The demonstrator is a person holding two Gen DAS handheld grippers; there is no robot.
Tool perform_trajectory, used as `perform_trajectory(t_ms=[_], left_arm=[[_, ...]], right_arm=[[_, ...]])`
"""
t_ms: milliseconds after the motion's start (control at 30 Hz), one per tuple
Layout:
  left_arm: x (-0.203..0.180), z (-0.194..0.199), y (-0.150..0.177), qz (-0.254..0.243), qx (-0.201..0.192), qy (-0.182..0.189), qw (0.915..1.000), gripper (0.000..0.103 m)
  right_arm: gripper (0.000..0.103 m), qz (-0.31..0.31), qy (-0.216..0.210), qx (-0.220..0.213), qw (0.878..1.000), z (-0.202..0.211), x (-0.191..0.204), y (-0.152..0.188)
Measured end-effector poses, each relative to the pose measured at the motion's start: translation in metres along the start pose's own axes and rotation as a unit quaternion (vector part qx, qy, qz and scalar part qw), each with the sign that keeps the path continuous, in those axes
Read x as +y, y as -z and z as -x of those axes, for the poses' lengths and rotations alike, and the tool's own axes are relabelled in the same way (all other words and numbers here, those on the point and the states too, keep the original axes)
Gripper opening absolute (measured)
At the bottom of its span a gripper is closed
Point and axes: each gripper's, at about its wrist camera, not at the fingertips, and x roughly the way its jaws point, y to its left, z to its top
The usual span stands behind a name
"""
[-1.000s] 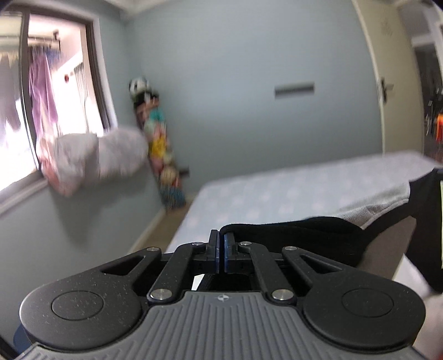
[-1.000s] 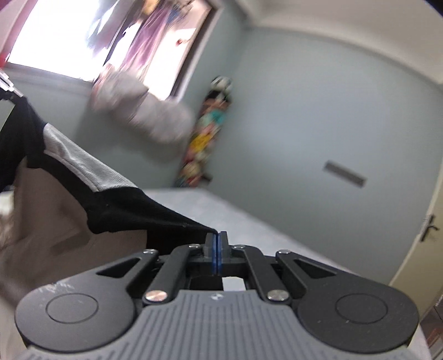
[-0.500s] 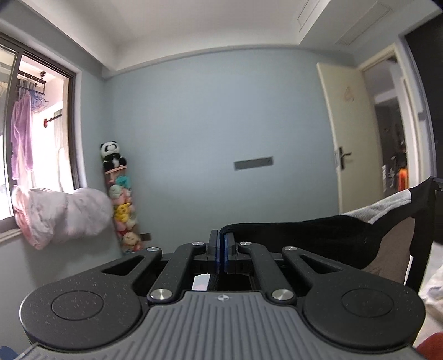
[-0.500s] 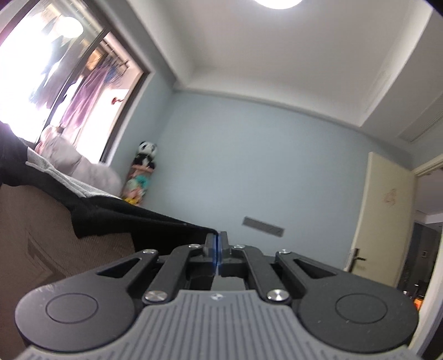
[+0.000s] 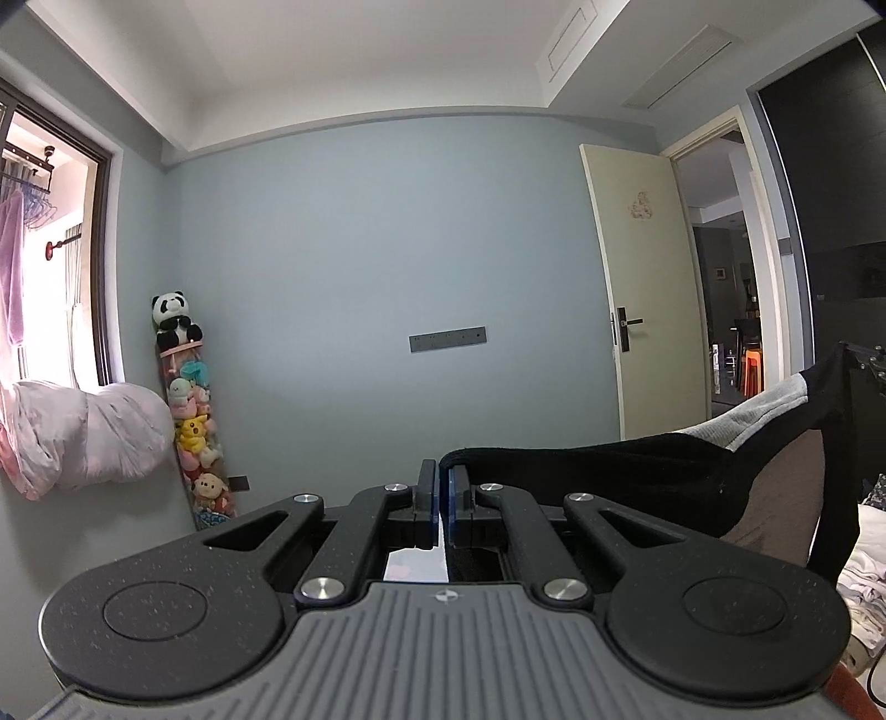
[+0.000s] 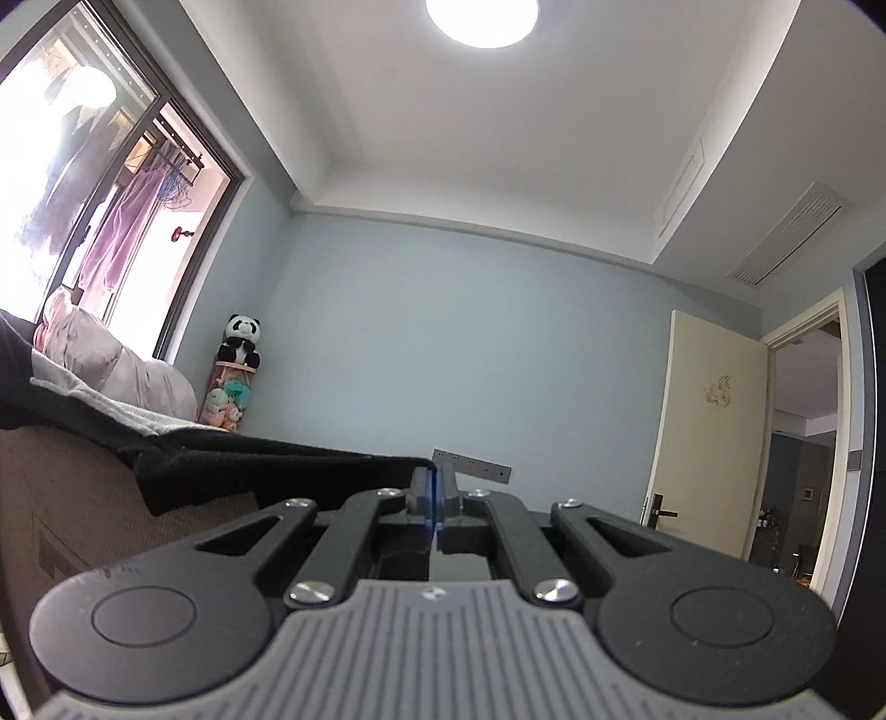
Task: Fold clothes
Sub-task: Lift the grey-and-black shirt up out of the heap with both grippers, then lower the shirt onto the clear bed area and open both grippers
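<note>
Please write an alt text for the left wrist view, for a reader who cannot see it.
The left gripper is shut on the black edge of a garment, which stretches to the right. Behind are a blue-grey wall, a panda toy on a column of plush toys, and an open door.

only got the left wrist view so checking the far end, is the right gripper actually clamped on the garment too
Observer: Yes, the right gripper is shut on the black edge of the garment.
Operator: which way does the cloth run from it
Observer: It runs off to the left in the right wrist view, black band first, then a grey strip, with brown fabric hanging below.
Operator: anything overhead i cant see
Observer: A round ceiling light, lit, shows at the top of that view.
</note>
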Motion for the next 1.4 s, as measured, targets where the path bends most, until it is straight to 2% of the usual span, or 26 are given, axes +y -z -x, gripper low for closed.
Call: perform_trajectory(t_ms=[100, 200, 367, 533, 733, 933, 1067, 1167, 1300, 1400], left_arm=[[-0.002, -0.017, 0.003, 0.000, 0.019, 0.000, 0.9998, 0.001], [0.007, -0.054, 0.018, 0.007, 0.052, -0.001, 0.9986, 0.001], [0.028, -0.121, 0.054, 0.025, 0.103, -0.006, 0.9943, 0.001], [0.042, -0.205, 0.105, 0.031, 0.172, -0.011, 0.9846, 0.001], [0.059, -0.306, 0.177, 0.054, 0.254, -0.018, 0.9655, 0.001], [0.071, -0.390, 0.233, 0.061, 0.310, -0.030, 0.9484, 0.001], [0.063, -0.442, 0.268, 0.052, 0.349, -0.032, 0.9353, 0.001], [0.058, -0.473, 0.299, 0.052, 0.377, -0.031, 0.9241, 0.001], [0.054, -0.497, 0.334, 0.058, 0.400, -0.027, 0.9144, 0.001], [0.052, -0.505, 0.352, 0.061, 0.398, -0.024, 0.9150, 0.002]], right_arm=[[0.002, 0.005, -0.002, 0.009, 1.000, -0.014, 0.002, 0.007], [0.002, 0.004, -0.010, 0.034, 0.999, -0.046, 0.007, 0.025], [0.002, -0.004, -0.026, 0.098, 0.995, -0.111, 0.018, 0.072], [0.002, -0.003, -0.042, 0.166, 0.985, -0.180, 0.034, 0.129], [0.002, 0.009, -0.056, 0.245, 0.968, -0.263, 0.062, 0.215], [0.002, 0.012, -0.060, 0.311, 0.948, -0.343, 0.082, 0.298], [0.002, 0.014, -0.069, 0.351, 0.934, -0.385, 0.091, 0.349], [0.002, 0.016, -0.077, 0.381, 0.921, -0.411, 0.099, 0.387], [0.002, 0.020, -0.091, 0.415, 0.905, -0.432, 0.110, 0.429], [0.002, 0.014, -0.103, 0.438, 0.893, -0.445, 0.120, 0.452]])
